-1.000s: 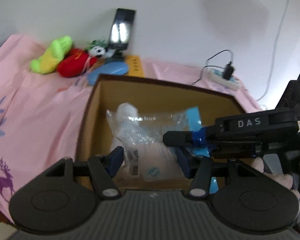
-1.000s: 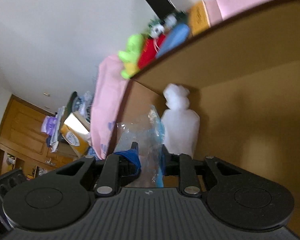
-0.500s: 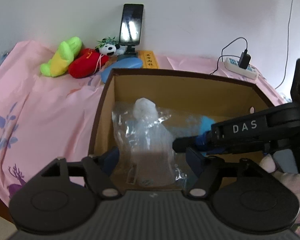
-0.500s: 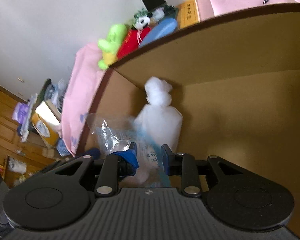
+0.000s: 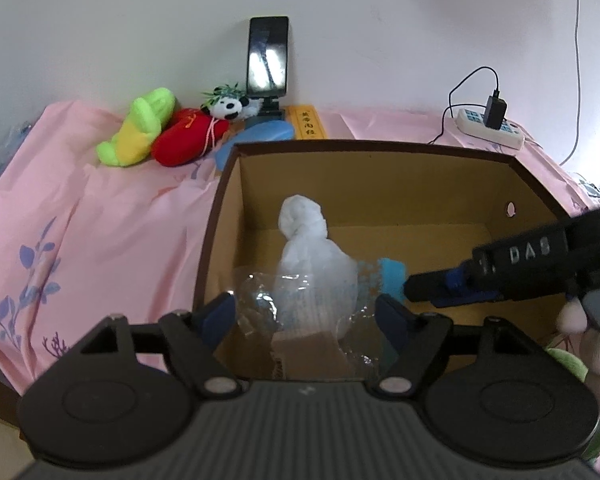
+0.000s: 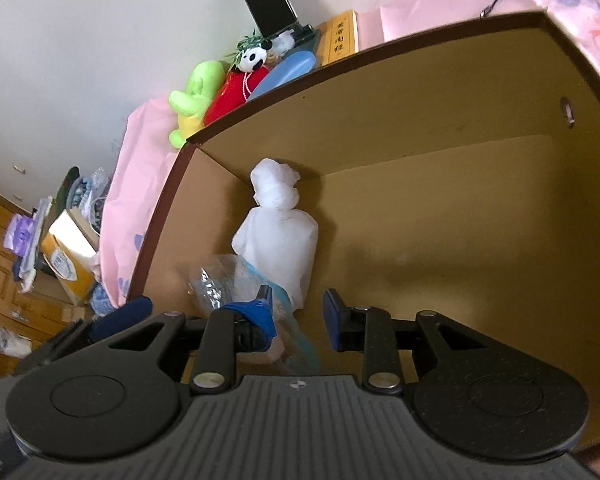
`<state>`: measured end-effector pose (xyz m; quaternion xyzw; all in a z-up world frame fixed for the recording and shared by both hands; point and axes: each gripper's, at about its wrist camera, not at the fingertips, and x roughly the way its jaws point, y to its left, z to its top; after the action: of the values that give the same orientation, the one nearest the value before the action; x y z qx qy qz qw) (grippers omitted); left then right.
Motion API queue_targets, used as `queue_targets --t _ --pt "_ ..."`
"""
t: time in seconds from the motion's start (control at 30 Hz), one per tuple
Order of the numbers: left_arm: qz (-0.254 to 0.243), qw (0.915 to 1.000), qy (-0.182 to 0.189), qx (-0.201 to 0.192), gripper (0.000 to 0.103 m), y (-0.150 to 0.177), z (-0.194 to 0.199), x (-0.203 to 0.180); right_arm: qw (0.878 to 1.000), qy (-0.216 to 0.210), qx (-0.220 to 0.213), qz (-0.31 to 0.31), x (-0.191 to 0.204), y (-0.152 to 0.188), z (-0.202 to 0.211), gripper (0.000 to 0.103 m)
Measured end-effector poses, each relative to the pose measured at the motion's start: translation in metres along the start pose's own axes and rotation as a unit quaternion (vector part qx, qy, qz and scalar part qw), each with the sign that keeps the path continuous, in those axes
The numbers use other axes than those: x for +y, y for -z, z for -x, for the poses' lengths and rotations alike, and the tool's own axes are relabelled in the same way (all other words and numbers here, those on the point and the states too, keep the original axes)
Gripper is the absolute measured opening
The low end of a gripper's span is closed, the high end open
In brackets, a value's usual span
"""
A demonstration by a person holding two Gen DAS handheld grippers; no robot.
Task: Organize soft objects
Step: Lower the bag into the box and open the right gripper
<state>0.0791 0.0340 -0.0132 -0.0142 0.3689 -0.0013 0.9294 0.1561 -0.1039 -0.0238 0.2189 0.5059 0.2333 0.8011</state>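
A brown cardboard box stands on the pink cloth. Inside at its left lie a white knotted bag and a clear plastic packet with blue trim. My left gripper is open, its fingers either side of the packet at the box's near wall. My right gripper is open inside the box, just off the packet's blue edge; it also shows in the left wrist view.
A green plush, a red plush, a panda plush and a blue soft item lie behind the box's left corner. A phone on a stand leans on the wall. A power strip lies at back right.
Both grippers have pulled back and up from the box. The right gripper was shut on the packet's blue edge and has opened; the packet now rests lower in the box.
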Motion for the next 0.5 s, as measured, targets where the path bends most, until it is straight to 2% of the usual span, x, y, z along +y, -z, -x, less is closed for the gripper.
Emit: queue_targets --t 0.33,0.5 --pt "0.010 0.9998 -0.017 0.001 0.078 0.000 0.016 -0.009 0.994 0.067 -0.046 0.069 0.022 0.020 0.019 0.011" --pt "0.007 0.9996 -0.027 -0.002 0.080 0.004 0.025 -0.016 0.990 0.086 -0.066 0.085 0.028 0.029 0.028 0.011"
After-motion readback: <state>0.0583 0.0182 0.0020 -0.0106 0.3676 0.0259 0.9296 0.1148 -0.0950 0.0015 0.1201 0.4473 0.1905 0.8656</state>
